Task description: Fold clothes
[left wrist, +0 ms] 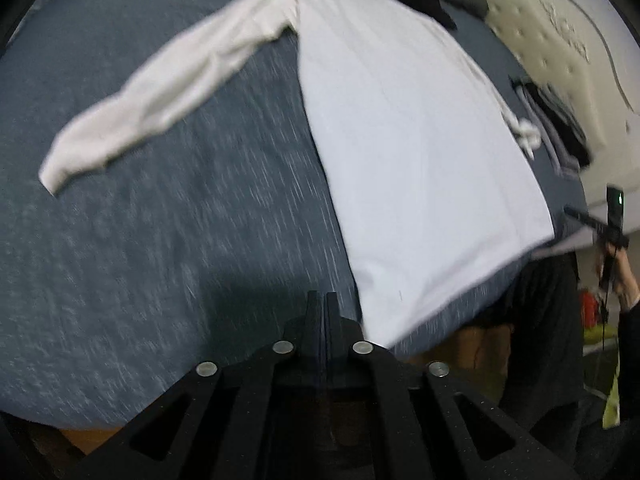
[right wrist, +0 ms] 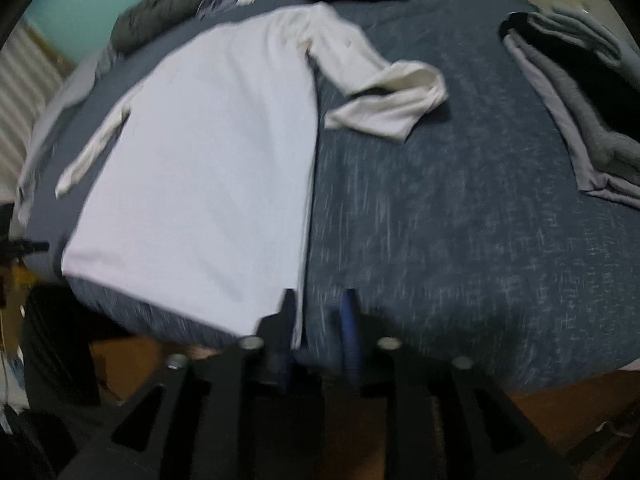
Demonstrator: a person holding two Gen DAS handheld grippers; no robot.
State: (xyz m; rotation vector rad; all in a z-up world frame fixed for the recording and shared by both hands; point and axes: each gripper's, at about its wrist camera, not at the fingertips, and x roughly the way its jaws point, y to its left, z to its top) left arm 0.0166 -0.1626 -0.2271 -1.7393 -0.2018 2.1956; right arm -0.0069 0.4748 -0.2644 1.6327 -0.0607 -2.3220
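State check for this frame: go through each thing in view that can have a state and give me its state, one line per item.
white long-sleeved shirt: spread flat on the bed, not yet folded
its left-view sleeve: stretched straight out
its other sleeve: bent back on itself
grey and black clothes: stacked at the bed's edge
left gripper: shut, empty
right gripper: open, shirt edge between its fingers

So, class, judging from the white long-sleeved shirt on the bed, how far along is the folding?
Done: the white shirt lies spread flat on the blue bedspread, and a folded stack sits aside. In hand: nothing; the left gripper is shut on nothing, and the right gripper is open at the hem corner. Left: the straight sleeve, the doubled-back sleeve and the body remain unfolded.
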